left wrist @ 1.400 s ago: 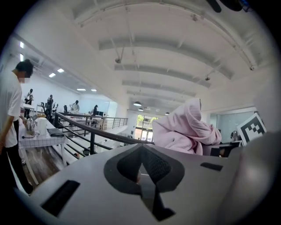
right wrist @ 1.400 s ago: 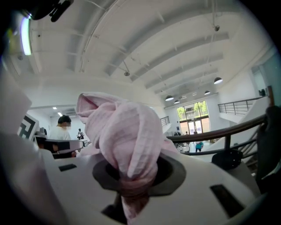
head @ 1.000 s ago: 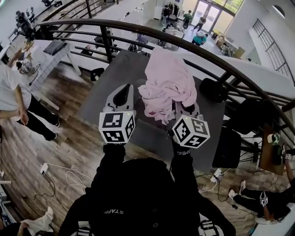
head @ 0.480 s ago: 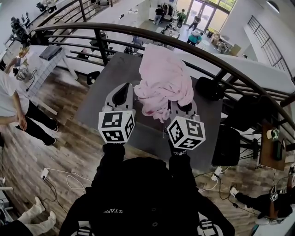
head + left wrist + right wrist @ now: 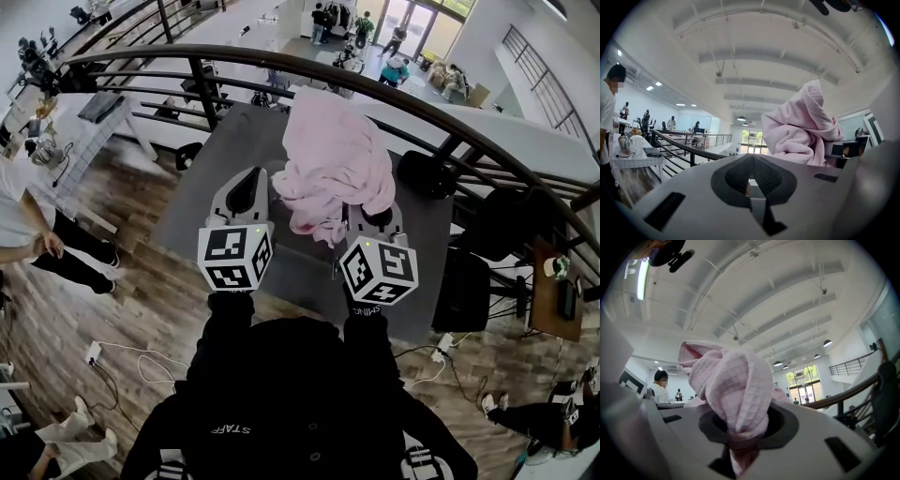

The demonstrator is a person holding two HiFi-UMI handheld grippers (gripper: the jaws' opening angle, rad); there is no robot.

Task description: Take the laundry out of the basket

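Aloft, pink laundry (image 5: 733, 380), clamped in right claw (image 5: 739, 445)

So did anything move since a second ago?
Barely. The right gripper, still shut on the pink cloth and holding it up over the grey table, slid a tiny bit toward the left gripper. The person in the white shirt at the left edge moved further out of view. The left gripper stayed shut and empty.

I'm looking at an office building's mezzanine: a railing (image 5: 234, 52) overlooks glass doors (image 5: 419, 19) and people (image 5: 328, 19) downstairs.
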